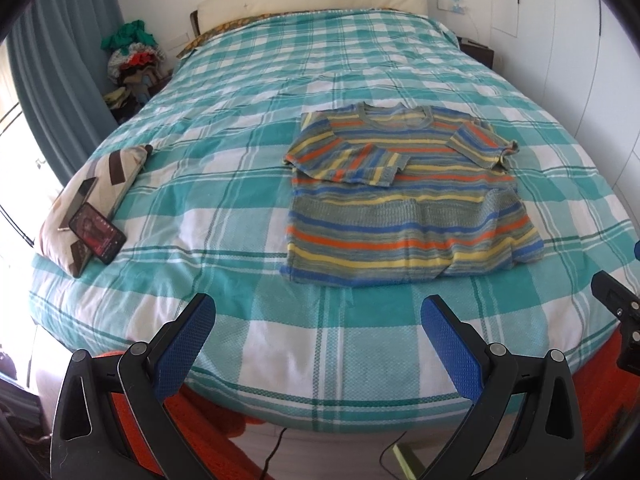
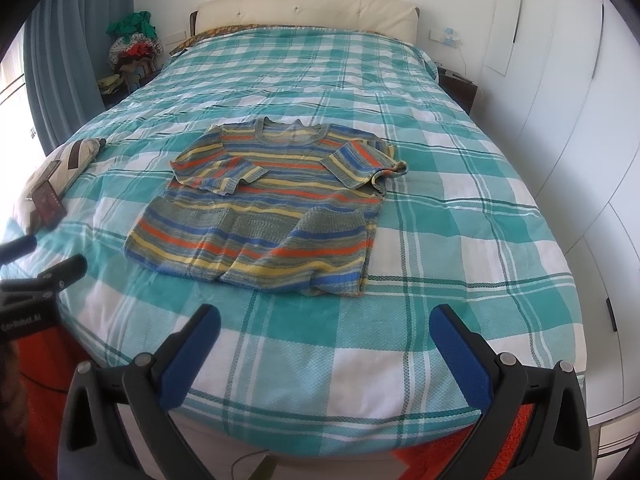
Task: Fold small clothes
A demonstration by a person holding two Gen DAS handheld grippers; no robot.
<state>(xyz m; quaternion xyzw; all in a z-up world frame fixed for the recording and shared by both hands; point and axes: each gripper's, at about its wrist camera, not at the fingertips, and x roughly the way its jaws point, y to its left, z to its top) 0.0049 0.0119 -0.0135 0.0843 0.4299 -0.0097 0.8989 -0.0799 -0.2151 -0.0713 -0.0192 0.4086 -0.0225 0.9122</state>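
One striped sweater point(image 1: 404, 196) lies on the bed point(image 1: 240, 168), both sleeves folded in. Left gripper point(image 1: 318, 320) and right gripper point(image 2: 325, 330) hover wide apart, empty. One phone point(image 1: 97, 233) leans on one pillow point(image 1: 96, 196).

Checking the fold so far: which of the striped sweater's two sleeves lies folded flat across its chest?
The left sleeve of the striped knit sweater lies across the chest; the right sleeve bunches up at the sweater's edge.

Your bedroom, in daylight.
You face a bed point(image 2: 440, 240) in teal plaid with cream headboard point(image 2: 304, 12), blue curtains point(image 2: 68, 60) left, white wardrobe doors point(image 2: 580, 120) right.
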